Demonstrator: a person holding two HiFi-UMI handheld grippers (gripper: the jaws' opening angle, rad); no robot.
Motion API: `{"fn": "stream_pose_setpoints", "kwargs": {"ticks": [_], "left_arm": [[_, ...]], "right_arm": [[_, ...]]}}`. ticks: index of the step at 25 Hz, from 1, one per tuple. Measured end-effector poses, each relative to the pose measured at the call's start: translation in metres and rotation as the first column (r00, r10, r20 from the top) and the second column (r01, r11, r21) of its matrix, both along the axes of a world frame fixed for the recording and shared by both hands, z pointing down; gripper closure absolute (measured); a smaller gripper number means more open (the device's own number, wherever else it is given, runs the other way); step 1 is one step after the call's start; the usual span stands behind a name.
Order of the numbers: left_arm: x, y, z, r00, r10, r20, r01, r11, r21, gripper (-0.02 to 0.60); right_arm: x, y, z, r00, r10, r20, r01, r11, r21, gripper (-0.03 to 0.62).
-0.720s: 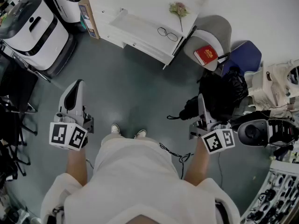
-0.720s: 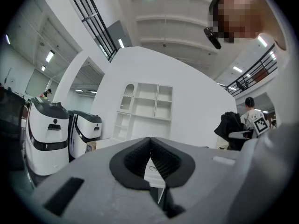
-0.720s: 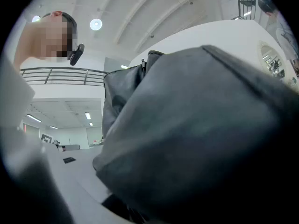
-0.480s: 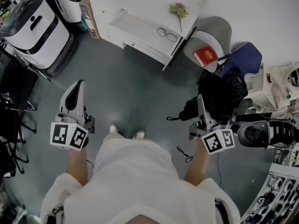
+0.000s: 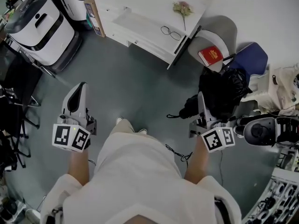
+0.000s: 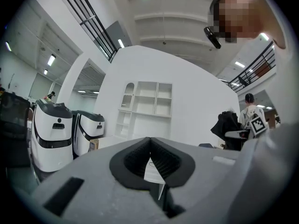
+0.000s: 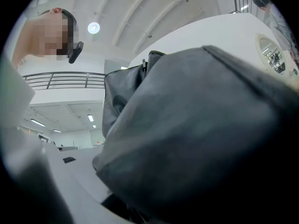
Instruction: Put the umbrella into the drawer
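My right gripper point(image 5: 200, 105) is shut on a folded black umbrella point(image 5: 188, 110), held level at waist height; a thin strap loop hangs off the umbrella's left end. In the right gripper view the umbrella's dark fabric point(image 7: 196, 134) fills nearly everything between the jaws. A white desk point(image 5: 154, 3) stands ahead, with its drawer point(image 5: 135, 26) pulled out toward me. The left gripper point(image 5: 76, 97) is at my left side, level, well short of the desk. Its black pads point(image 6: 163, 162) meet at the tip with nothing between them.
Glasses point(image 5: 170, 31) and a dried flower point(image 5: 183, 7) lie on the desk. To the right stand a grey chair with a red book point(image 5: 212, 55), a blue chair point(image 5: 252, 59) and a black bag point(image 5: 225, 90). White machines point(image 5: 38, 31) stand at the left. A cable point(image 5: 176, 153) trails by my feet.
The head view has shifted slightly, so the desk and chairs sit a bit further right. Both grippers keep their pose, and the umbrella stays in the right one.
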State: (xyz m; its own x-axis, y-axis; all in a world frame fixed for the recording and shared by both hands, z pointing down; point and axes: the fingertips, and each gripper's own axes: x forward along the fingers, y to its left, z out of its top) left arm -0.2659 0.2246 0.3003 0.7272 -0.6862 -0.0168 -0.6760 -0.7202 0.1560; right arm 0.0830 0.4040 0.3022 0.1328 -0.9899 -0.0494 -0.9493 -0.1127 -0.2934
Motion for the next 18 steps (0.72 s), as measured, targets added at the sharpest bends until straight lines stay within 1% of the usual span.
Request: {"fn": "stream_pose_setpoints", "kwargs": {"ticks": [4,8,13,16,18], "left_arm": [[0.001,0.005,0.02,1.0,0.001,0.023,0.0,0.999,-0.048,0.568],[0.006,-0.008,0.032,1.0,-0.006,0.022,0.008,0.997,-0.078,0.568],[0.041,-0.044,0.031,0.999,0.045,0.017,-0.044,0.996,-0.073,0.568],[0.063,-0.073,0.025,0.998,0.067,0.016,-0.066,0.996,-0.055,0.568],[0.075,-0.097,0.03,0.997,0.081,0.018,-0.079,0.994,-0.069,0.568]], "right_arm": [[-0.009,-0.011,0.01,0.999,-0.041,0.033,0.042,0.999,-0.018,0.342],[-0.007,-0.018,0.017,0.999,-0.046,0.0,0.046,0.997,-0.066,0.342],[0.014,-0.036,0.014,1.0,-0.021,0.001,0.021,0.996,-0.083,0.342],[0.028,-0.064,0.016,0.999,-0.034,0.042,0.038,0.996,-0.081,0.342],[0.037,-0.087,0.02,0.997,-0.032,0.073,0.038,0.996,-0.079,0.341]]}}
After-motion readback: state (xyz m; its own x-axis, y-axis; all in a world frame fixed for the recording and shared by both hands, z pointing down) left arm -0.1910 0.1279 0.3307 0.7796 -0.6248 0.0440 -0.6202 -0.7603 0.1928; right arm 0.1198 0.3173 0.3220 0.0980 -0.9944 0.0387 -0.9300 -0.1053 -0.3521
